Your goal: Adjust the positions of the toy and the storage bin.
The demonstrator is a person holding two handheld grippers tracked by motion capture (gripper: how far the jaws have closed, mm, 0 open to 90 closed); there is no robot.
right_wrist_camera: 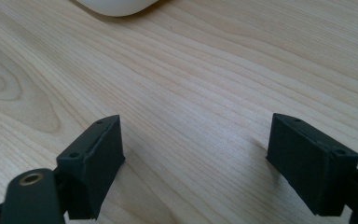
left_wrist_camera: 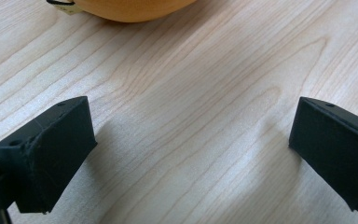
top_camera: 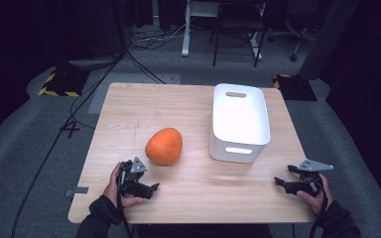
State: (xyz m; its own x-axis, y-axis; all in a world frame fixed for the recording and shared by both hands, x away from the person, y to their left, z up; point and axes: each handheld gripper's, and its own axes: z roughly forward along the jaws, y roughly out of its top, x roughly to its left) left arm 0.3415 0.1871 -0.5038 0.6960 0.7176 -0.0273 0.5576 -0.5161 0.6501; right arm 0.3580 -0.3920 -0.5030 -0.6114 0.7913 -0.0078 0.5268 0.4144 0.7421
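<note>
A: What's nearest the left gripper (top_camera: 138, 182)?

B: An orange fruit (top_camera: 164, 146), round and smooth, like a big orange or a small gourd. It sits on the table (top_camera: 129, 109) just ahead of that gripper and a little toward the other hand; in the left gripper view its underside peeks in beyond the jaws.

A: How would it handle?

B: My guess: firm, fairly heavy, with a rind that could slip. It's wide, so I'd take it across the middle with the jaws fully spread, not near the tapering top.

A: Are the jaws ready?

B: Both pairs stand wide apart with only bare wood between them, holding nothing.

A: And the right gripper (top_camera: 300, 181)?

B: Near the table's front edge, well apart from the fruit. A white bin (top_camera: 239, 121) with handle slots stands ahead of it, toward the middle, and looks empty.
</note>
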